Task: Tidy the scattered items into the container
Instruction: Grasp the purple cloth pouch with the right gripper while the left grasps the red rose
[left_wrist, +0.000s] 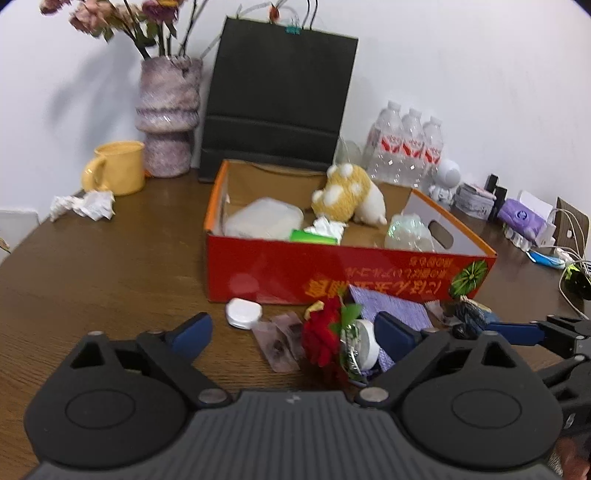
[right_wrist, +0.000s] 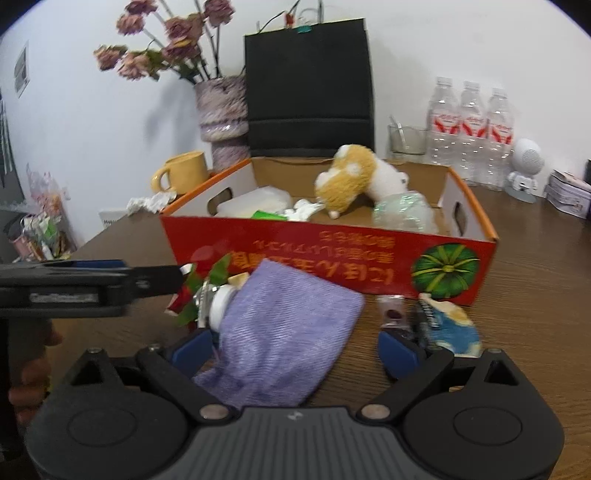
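A red cardboard box (left_wrist: 280, 269) (right_wrist: 295, 251) stands on the wooden table with a plush toy, a white container and packets inside. In front of it lie a red artificial flower (left_wrist: 323, 338) (right_wrist: 192, 291), a white round case (left_wrist: 242, 313), a white jar (left_wrist: 365, 345), a purple cloth (right_wrist: 284, 332) (left_wrist: 391, 308), a clear sachet (left_wrist: 280, 341) and a blue snack packet (right_wrist: 448, 325) (left_wrist: 471, 314). My left gripper (left_wrist: 293, 334) is open, its jaws either side of the flower. My right gripper (right_wrist: 295, 347) is open over the purple cloth.
Behind the box stand a black paper bag (left_wrist: 280, 99), a vase with dried flowers (left_wrist: 168, 118), a yellow mug (left_wrist: 116, 168), crumpled paper (left_wrist: 85, 205) and three water bottles (left_wrist: 406, 144). Cables and small items (left_wrist: 535, 229) crowd the right side.
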